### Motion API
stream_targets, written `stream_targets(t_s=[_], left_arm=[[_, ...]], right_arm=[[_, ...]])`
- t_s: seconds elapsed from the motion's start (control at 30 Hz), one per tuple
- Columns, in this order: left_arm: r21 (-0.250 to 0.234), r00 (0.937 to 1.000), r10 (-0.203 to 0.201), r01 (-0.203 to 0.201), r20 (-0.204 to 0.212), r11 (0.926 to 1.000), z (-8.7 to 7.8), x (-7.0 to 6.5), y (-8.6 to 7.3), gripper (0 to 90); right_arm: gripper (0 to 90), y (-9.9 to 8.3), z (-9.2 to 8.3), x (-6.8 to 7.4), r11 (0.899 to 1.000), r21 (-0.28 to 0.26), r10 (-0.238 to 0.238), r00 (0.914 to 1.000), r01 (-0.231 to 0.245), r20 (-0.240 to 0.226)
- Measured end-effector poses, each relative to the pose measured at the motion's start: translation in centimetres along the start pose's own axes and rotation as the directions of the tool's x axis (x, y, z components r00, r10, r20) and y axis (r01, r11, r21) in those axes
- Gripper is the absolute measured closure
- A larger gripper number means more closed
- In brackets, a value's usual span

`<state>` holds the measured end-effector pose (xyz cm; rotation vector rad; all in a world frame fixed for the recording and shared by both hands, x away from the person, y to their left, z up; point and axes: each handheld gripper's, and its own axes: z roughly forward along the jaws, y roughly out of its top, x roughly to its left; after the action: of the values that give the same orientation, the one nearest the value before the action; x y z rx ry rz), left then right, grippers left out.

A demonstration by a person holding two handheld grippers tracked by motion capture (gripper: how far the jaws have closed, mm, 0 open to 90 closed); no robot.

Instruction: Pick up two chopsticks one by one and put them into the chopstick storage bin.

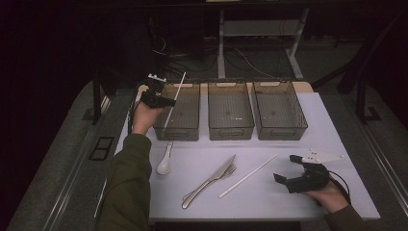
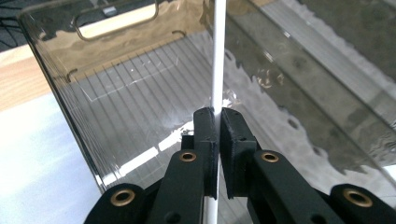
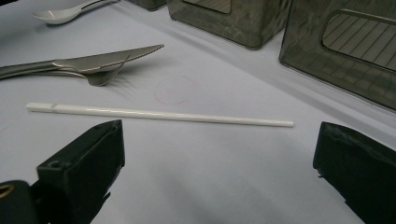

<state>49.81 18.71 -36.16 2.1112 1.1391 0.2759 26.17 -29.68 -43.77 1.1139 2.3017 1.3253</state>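
Observation:
My left gripper (image 1: pixel 167 102) is shut on a thin white chopstick (image 1: pixel 174 100) and holds it slanted over the left smoked-plastic bin (image 1: pixel 179 131). In the left gripper view the pads clamp the chopstick (image 2: pixel 218 70), which runs up across the bin's ribbed floor (image 2: pixel 140 107). A second white chopstick (image 1: pixel 248 175) lies on the white table between the cutlery and my right gripper (image 1: pixel 286 170), which rests open near the front right. In the right gripper view that chopstick (image 3: pixel 159 114) lies just beyond the wide-apart jaws.
Two more bins, the middle one (image 1: pixel 230 131) and the right one (image 1: pixel 282 133), stand in a row behind. A white spoon (image 1: pixel 164 162), a knife (image 1: pixel 211 179) and a fork (image 1: pixel 227 171) lie at front centre. The table's front edge is close to my right hand.

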Motion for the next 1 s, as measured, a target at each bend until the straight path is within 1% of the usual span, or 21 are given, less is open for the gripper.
stream_targets(t_s=[0.1, 0.3, 0.37, 0.4, 0.47, 0.6, 0.67, 0.7, 0.77, 0.83, 0.93, 0.97, 1.0], left_arm=[[0.006, 1.0, -0.003, 0.003, 0.006, 1.0, 0.5, 0.0, -0.1, 84.4], [0.015, 0.9999, -0.004, 0.004, -0.01, 0.9999, 1.5, -0.1, 0.0, 84.2], [0.035, 0.9998, 0.005, -0.004, -0.021, 0.9994, 1.8, -0.1, 0.0, 84.1], [0.036, 0.9996, -0.003, 0.004, -0.027, 0.9993, 2.1, -0.1, 0.0, 84.1], [0.054, 0.9992, -0.002, 0.004, -0.041, 0.9985, 2.5, 0.0, 0.1, 84.0], [0.073, 0.9979, -0.028, 0.032, -0.059, 0.9968, 3.2, 0.0, 0.0, 84.0], [0.085, 0.9976, -0.022, 0.028, -0.066, 0.996, 3.6, -0.1, 0.1, 84.0], [0.094, 0.9968, -0.024, 0.031, -0.076, 0.9951, 3.8, -0.2, 0.1, 84.0], [0.111, 0.9963, -0.014, 0.023, -0.085, 0.9936, 4.0, -0.3, 0.2, 84.0], [0.111, 0.995, -0.028, 0.039, -0.096, 0.9931, 4.1, -0.4, 0.2, 83.7], [0.12, 0.9943, -0.031, 0.044, -0.102, 0.9918, 4.1, -0.3, 0.2, 83.5], [0.121, 0.9945, -0.025, 0.037, -0.101, 0.9919, 4.2, -0.2, 0.2, 83.0], [0.12, 0.9942, -0.032, 0.045, -0.103, 0.9918, 4.2, -0.3, 0.2, 83.0]], right_arm=[[2.0, 0.0, 0.0, -0.1, 1.0, -0.001, -0.001, 1.0, 0.001, -0.001], [2.0, -0.1, 0.0, -0.1, 1.0, 0.0, -0.001, 1.0, 0.001, -0.003], [2.0, -0.1, -0.1, -0.2, 1.0, -0.001, -0.003, 1.0, 0.003, -0.003], [2.0, -0.1, -0.1, -0.2, 1.0, -0.001, -0.003, 1.0, 0.003, -0.003], [2.0, -0.1, -0.1, -0.2, 1.0, -0.002, -0.003, 1.0, 0.003, -0.002], [2.0, -0.1, -0.1, -0.2, 1.0, -0.005, 0.002, 1.0, -0.002, -0.001], [2.0, -0.1, -0.1, -0.2, 1.0, -0.004, 0.002, 1.0, -0.002, -0.001], [2.0, -0.1, -0.1, -0.2, 1.0, -0.004, 0.002, 1.0, -0.002, -0.001], [2.0, -0.1, -0.2, -0.2, 1.0, -0.004, 0.002, 1.0, -0.002, -0.001], [2.0, -0.1, -0.2, -0.3, 1.0, -0.004, 0.003, 1.0, -0.003, 0.0], [2.0, -0.1, -0.2, -0.2, 1.0, -0.002, 0.003, 1.0, -0.003, 0.0], [2.0, -0.1, -0.2, -0.2, 1.0, -0.002, 0.002, 1.0, -0.002, -0.002], [2.0, -0.1, -0.2, -0.2, 1.0, -0.002, 0.002, 1.0, -0.002, -0.002]])
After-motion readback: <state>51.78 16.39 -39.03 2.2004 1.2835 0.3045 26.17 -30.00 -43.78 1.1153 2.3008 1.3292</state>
